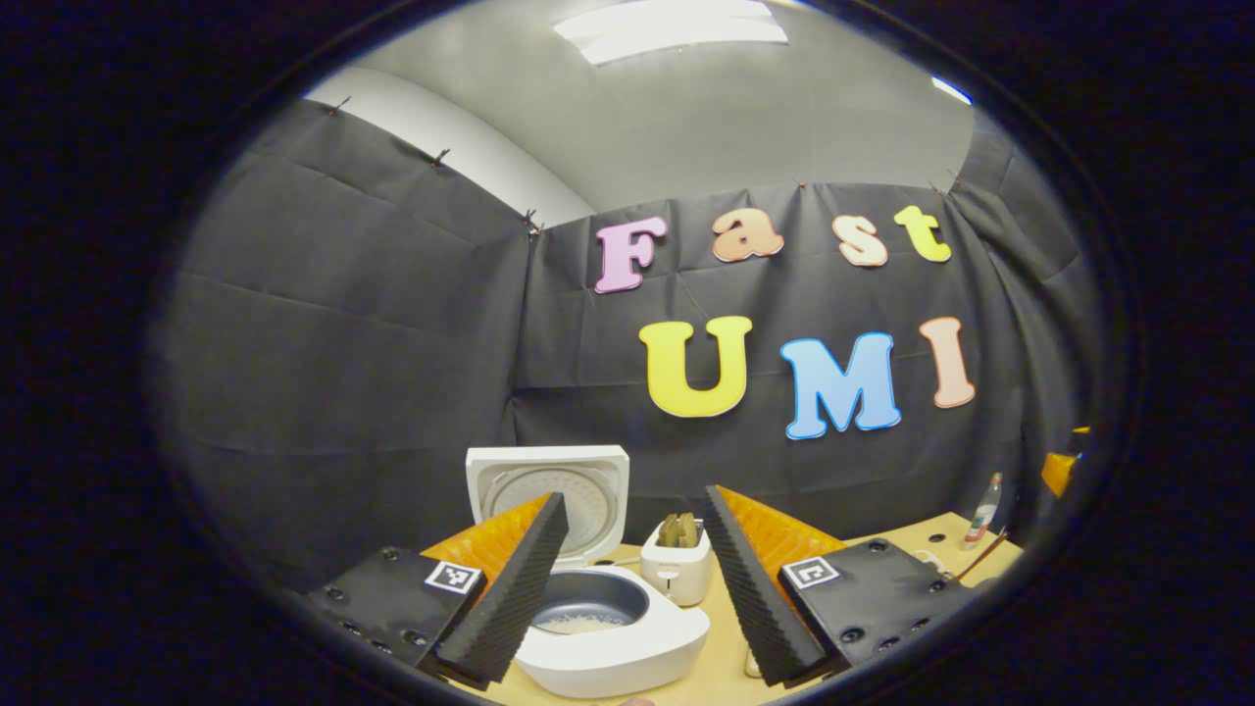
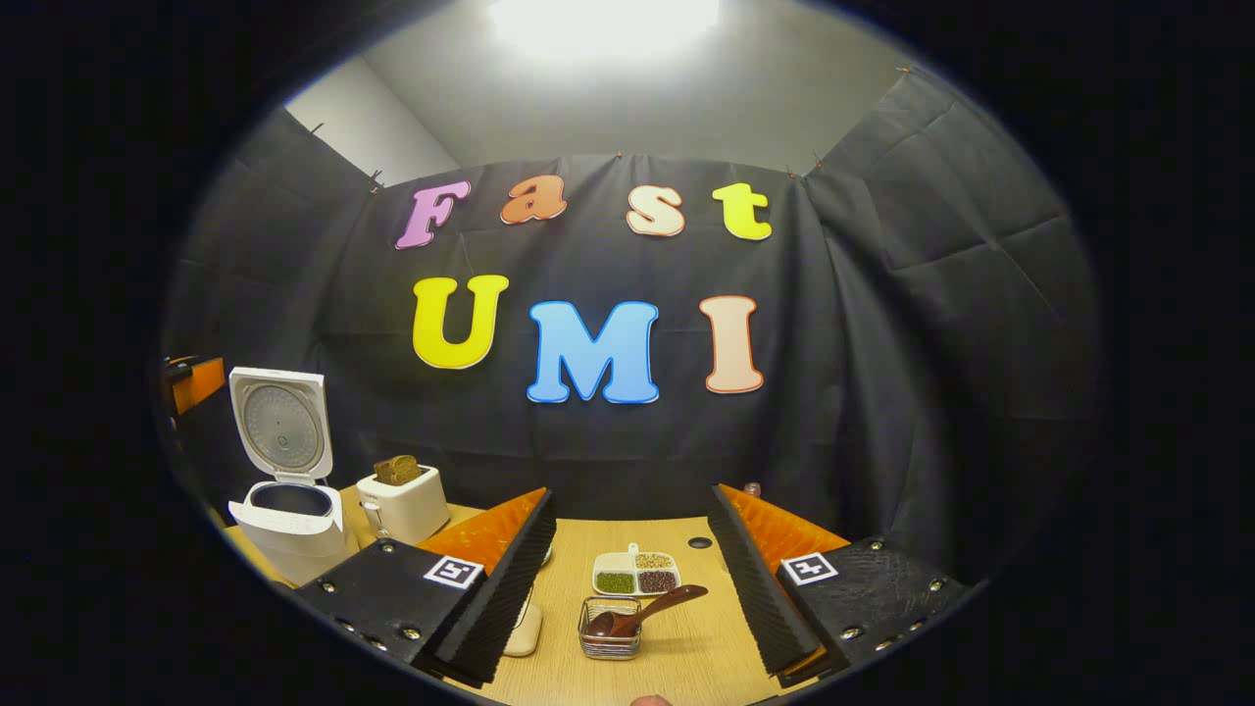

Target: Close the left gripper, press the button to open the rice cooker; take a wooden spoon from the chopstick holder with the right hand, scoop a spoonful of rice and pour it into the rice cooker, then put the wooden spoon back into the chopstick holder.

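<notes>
While both grippers' fingers wide apart, rice cooker lid up, wooden spoon in chopstick holder.

Left tool with fingers spread apart, rice cooker lid up, rice in its pot, toaster just behind, bottle far right on bench

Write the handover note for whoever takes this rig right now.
Left gripper: open, holding nothing, facing the rice cooker.
Right gripper: open, holding nothing, above the chopstick holder.
Rice cooker: lid up, rice in the pot.
Wooden spoon: resting in the chopstick holder, in front of the grain tray.
Done: lid opened, apparently rice poured and spoon returned.
Left: nothing obvious; confirm.
</notes>
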`<state>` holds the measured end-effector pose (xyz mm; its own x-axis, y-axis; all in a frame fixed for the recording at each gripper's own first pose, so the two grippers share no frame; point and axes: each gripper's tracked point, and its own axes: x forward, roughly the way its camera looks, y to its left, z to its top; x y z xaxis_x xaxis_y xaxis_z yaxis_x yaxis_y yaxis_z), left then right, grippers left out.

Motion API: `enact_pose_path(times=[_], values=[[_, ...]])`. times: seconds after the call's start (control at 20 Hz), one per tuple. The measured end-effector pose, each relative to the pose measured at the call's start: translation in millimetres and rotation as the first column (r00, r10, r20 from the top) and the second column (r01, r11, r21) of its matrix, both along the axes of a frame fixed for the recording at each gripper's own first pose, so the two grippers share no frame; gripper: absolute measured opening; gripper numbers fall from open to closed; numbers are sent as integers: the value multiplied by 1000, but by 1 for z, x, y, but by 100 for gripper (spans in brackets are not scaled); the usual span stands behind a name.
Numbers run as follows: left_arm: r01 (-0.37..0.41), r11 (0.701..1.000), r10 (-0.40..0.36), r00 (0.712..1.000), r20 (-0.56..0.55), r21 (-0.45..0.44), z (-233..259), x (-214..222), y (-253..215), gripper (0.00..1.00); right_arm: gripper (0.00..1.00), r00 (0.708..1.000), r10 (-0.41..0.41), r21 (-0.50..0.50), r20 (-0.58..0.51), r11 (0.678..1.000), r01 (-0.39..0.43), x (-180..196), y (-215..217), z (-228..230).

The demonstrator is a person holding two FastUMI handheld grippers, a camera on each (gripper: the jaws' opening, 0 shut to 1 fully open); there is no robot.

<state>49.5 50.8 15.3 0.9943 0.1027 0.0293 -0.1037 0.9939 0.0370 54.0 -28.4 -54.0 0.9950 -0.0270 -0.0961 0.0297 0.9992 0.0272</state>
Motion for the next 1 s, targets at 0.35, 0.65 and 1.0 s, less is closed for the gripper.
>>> enact_pose_path(times=[0.35, 0.65, 1.0], values=[[-5, 1000, 5, 1000, 13, 27, 15, -24, -6, 97, 95, 993, -39, 49, -113, 998, 45, 31, -21, -56], [-49, 997, 50, 999, -8, 56, 13, -40, 10, 99, 95, 969, -82, 97, -233, 990, 107, 50, -38, -110], [-82, 993, 85, 996, -22, 86, 14, -57, 23, 99, 96, 923, -100, 149, -372, 975, 166, 61, -45, -172]])
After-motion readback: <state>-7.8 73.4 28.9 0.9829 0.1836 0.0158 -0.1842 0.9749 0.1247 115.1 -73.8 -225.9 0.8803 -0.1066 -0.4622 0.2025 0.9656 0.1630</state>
